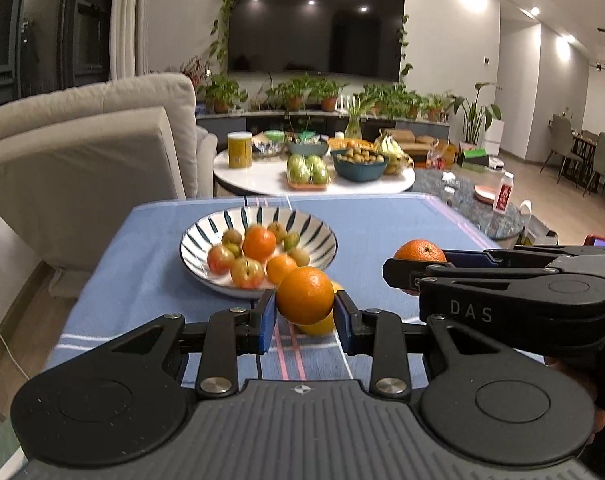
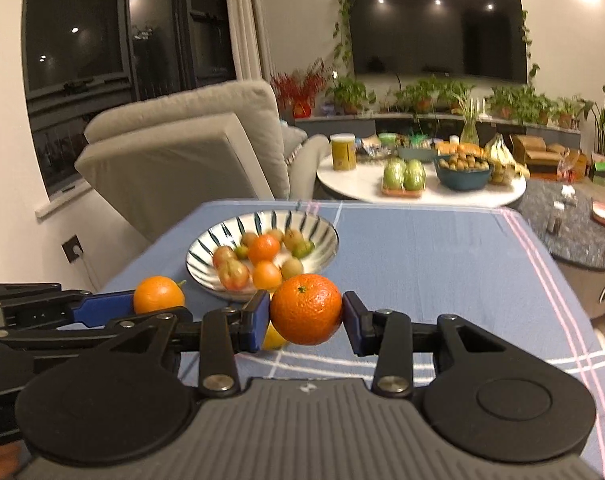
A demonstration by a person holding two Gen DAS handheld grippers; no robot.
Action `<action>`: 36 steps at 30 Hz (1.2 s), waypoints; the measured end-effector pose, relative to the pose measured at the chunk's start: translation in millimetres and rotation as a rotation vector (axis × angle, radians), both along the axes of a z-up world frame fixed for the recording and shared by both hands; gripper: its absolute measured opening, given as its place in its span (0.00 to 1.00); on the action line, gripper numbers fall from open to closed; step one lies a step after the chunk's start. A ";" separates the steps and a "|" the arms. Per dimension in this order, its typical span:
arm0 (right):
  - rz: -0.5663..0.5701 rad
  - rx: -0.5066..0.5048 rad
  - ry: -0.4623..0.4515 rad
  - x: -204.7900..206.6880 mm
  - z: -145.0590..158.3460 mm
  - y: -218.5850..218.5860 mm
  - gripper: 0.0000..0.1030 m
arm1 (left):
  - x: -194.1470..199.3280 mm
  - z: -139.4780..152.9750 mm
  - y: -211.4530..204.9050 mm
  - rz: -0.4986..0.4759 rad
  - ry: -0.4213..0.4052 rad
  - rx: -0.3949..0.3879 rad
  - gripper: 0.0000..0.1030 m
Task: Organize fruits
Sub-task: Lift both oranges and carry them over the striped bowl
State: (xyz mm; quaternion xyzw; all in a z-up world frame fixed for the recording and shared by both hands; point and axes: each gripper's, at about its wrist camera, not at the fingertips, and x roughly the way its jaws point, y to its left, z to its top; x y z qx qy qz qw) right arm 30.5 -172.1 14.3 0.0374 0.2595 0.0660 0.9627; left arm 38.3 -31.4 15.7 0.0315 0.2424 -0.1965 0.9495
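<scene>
My left gripper (image 1: 305, 316) is shut on a smooth orange (image 1: 304, 295), held above the blue cloth just before the striped bowl (image 1: 326, 236). My right gripper (image 2: 306, 322) is shut on a darker tangerine (image 2: 306, 309), also lifted near the bowl (image 2: 322, 232). The bowl holds two oranges and several small red-green fruits. A yellow fruit (image 1: 320, 326) lies on the cloth under the held orange, and shows as a yellow fruit (image 2: 273, 340) behind the right gripper's left finger. Each gripper appears in the other's view: the right gripper (image 1: 406, 276) with its tangerine (image 1: 420, 251), the left gripper (image 2: 142, 307) with its orange (image 2: 158, 294).
The blue striped tablecloth (image 2: 442, 264) covers the table. A grey sofa (image 1: 102, 152) stands at the left. Beyond is a white round table (image 1: 262, 186) with green fruit, a teal bowl, bananas and a yellow jar, beside a dark stone table (image 2: 574, 232).
</scene>
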 end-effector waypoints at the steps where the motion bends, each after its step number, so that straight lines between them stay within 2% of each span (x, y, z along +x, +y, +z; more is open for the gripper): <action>1: 0.002 0.000 -0.008 -0.4 2.0 0.2 0.77 | -0.4 2.4 0.6 0.000 -0.008 -0.002 0.28; 15: 0.006 0.007 -0.019 22.9 7.6 1.9 0.77 | 25.3 4.6 2.5 0.016 -0.010 0.005 0.28; 36: 0.022 -0.003 0.060 85.4 -11.8 8.9 0.77 | 96.0 -18.1 6.0 0.050 0.062 0.013 0.28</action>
